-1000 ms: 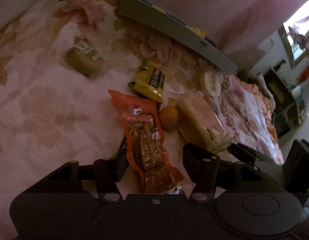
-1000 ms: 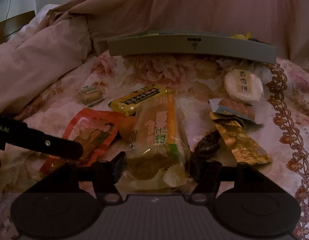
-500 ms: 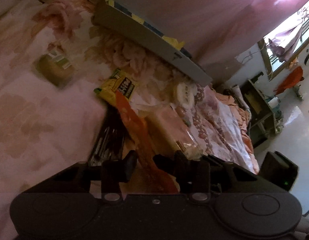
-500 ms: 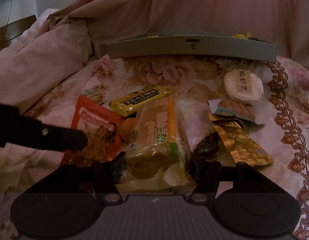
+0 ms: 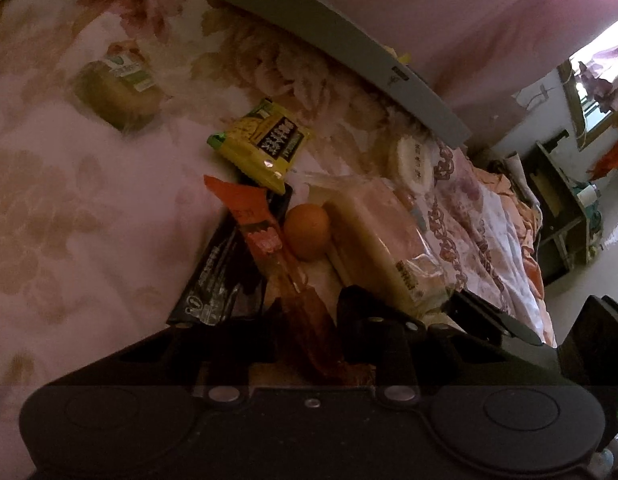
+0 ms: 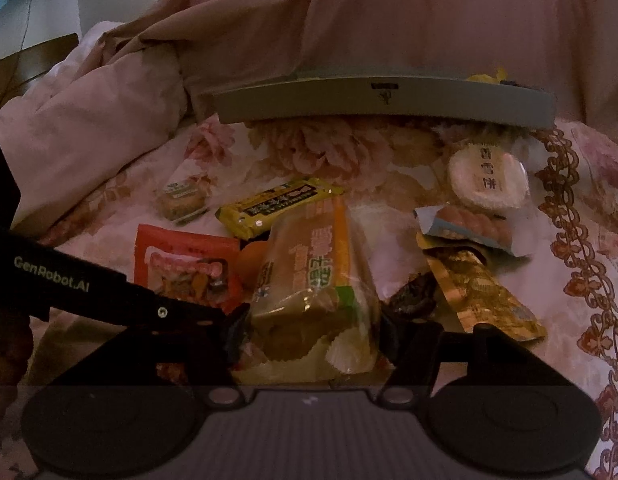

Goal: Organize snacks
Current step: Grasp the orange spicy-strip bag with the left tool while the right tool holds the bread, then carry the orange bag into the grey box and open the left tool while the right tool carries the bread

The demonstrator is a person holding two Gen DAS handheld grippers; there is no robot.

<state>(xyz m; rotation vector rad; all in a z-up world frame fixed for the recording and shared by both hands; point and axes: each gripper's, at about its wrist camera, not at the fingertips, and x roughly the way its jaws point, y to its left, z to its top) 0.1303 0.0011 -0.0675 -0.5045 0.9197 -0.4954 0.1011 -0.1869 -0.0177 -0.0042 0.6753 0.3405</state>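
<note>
Orange foil, thin and slippery, stands pinched at its near end in the left gripper (image 5: 309,312) above the bedspread (image 5: 69,200), while the right gripper (image 6: 309,332) straddles, its grip unclear, the soft, crushable cake pack (image 6: 309,272).

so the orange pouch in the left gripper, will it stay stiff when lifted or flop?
Probably floppy: the orange pouch is thin film, already twisted edge-on between the left gripper fingers. Chunky contents likely weigh down the free end. The glossy film may slip.
</note>
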